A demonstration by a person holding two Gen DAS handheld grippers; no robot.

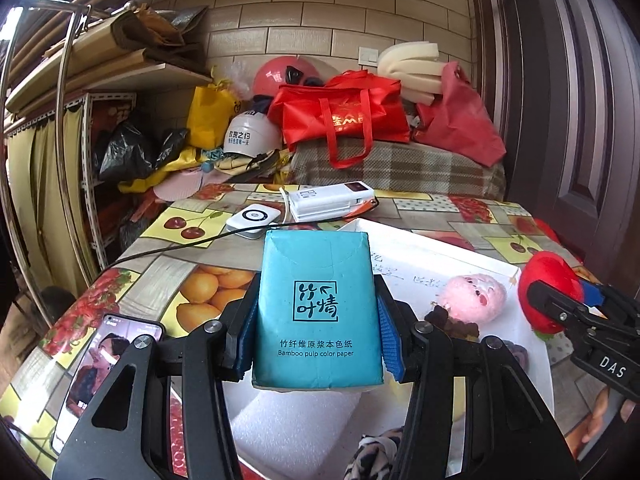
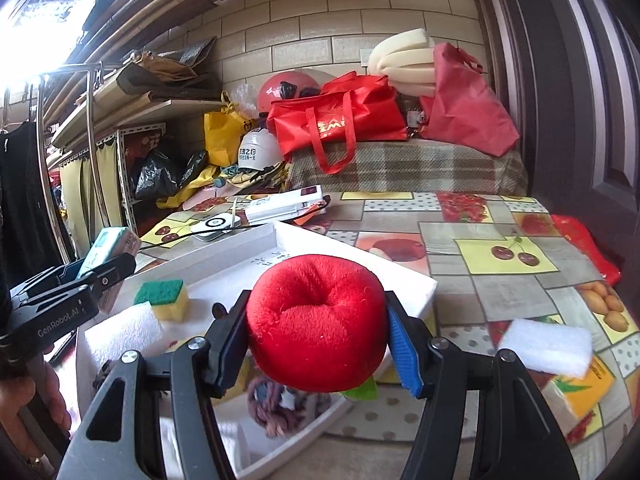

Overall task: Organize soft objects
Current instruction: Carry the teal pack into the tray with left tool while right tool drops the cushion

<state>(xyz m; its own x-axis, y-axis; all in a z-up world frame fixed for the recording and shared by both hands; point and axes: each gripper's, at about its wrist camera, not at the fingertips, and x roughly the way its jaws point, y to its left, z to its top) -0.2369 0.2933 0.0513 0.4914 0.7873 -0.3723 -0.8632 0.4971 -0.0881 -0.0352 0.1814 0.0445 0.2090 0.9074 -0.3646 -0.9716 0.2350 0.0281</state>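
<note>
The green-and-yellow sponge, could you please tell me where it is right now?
In the right wrist view, the sponge lies left of centre inside the white tray, beside a white foam block.

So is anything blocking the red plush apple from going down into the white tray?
Nothing visible. The right gripper holds the red plush apple over the white tray; the sponge and braided rope lie aside or below.

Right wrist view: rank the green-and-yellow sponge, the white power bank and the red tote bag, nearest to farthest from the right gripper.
1. Green-and-yellow sponge, in the white tray, left of the right gripper.
2. White power bank, on the table's far side.
3. Red tote bag, on the plaid surface behind the table.
</note>
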